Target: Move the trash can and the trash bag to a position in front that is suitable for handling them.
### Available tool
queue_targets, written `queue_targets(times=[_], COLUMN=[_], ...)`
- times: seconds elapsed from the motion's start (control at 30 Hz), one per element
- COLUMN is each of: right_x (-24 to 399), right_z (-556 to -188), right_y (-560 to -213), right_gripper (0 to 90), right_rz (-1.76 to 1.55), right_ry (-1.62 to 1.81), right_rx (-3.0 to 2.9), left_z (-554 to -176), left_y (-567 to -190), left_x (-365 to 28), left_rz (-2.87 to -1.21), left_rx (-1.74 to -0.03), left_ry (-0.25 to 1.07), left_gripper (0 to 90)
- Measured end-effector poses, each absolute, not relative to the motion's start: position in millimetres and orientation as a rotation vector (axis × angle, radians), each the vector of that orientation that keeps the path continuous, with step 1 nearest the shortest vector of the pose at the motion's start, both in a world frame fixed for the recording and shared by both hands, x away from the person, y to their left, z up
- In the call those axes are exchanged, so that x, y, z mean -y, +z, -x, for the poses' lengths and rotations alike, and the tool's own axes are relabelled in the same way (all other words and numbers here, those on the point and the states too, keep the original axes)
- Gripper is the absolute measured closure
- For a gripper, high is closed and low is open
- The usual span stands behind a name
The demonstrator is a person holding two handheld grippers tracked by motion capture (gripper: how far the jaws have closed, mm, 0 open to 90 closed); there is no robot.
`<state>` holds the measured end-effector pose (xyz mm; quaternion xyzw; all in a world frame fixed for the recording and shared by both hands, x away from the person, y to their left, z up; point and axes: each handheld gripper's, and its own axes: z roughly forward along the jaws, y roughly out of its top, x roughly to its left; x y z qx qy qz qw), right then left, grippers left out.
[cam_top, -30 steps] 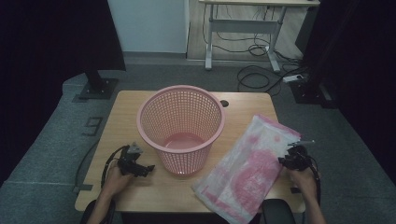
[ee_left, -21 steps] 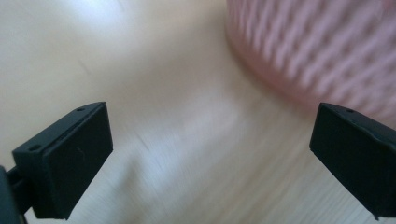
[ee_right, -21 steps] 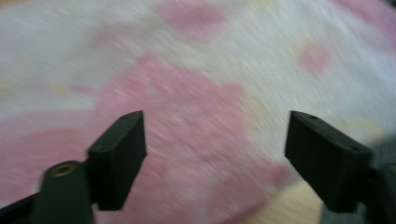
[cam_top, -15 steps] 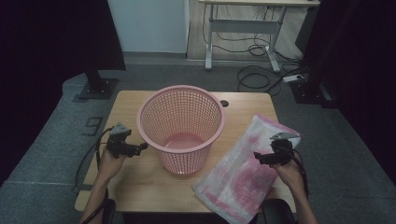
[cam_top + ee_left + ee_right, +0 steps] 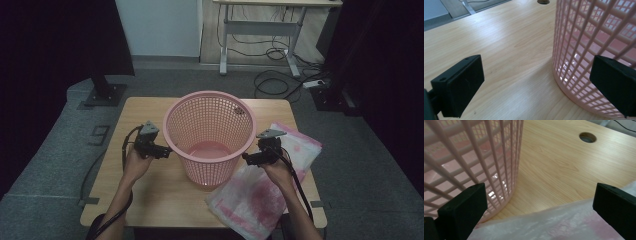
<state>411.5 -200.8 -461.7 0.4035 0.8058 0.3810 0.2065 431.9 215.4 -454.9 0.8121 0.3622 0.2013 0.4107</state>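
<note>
I have the round pink plastic lattice basket [image 5: 210, 135] standing upright near the middle of the light wooden table [image 5: 160, 195], open side up, with one set of tongs on either side of it. My left tongs [image 5: 167, 149] sit just beside the basket's left wall, pointing in at it, a little below the rim. In the left gripper view the two black jaws stand wide apart with nothing between them but bare table [image 5: 506, 50]; one jaw is over the open wood, and the other shows in front of the basket [image 5: 594, 32] wall. Whether that jaw touches the lattice I cannot tell.

My right tongs [image 5: 247, 158] are just beside the basket's right wall, also pointing in toward it. Their jaws have just been opening and now stand fully spread, empty. In the right gripper view one jaw is in front of the basket [image 5: 469, 157] lattice, and the other is over the crinkled pink-and-white translucent plastic bag [image 5: 554, 225].

That bag [image 5: 260, 195] lies flat on the right front part of the table, one edge reaching up against the foot of the basket, its near corner hanging past the table's front edge. My right hand [image 5: 277, 172] is above the bag. A round cable hole [image 5: 587, 137] shows in the wood beyond the basket.
</note>
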Motion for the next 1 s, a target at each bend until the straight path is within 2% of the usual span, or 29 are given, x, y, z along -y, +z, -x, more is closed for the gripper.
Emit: queue_targets(times=[0.23,0.37,0.63,1.0], right_x=[208.4,218.8,251.7,271.9], right_z=[-410.2,-403.6,-386.6,-381.6], right_y=[-459.8,-462.3,-494.2,-535.9], right_gripper=[0.0,0.0,0.0,0.0], right_rz=[-1.147,-1.143,-1.245,-1.336], right_ry=[1.086,1.067,1.039,0.954], right_rx=[-2.244,-2.241,-2.265,-2.267], left_z=[-425.2,-409.7,-387.6,-383.3], left_y=[-453.7,-462.0,-502.3,-538.8], left_x=[-220.2,-237.3,-261.0,-255.9], left_rz=[-2.064,-2.076,-2.086,-2.194], left_rx=[-0.897,-0.925,-1.021,-1.053], left_ry=[0.512,0.505,0.453,0.404], left_gripper=[0.0,0.0,0.0,0.0])
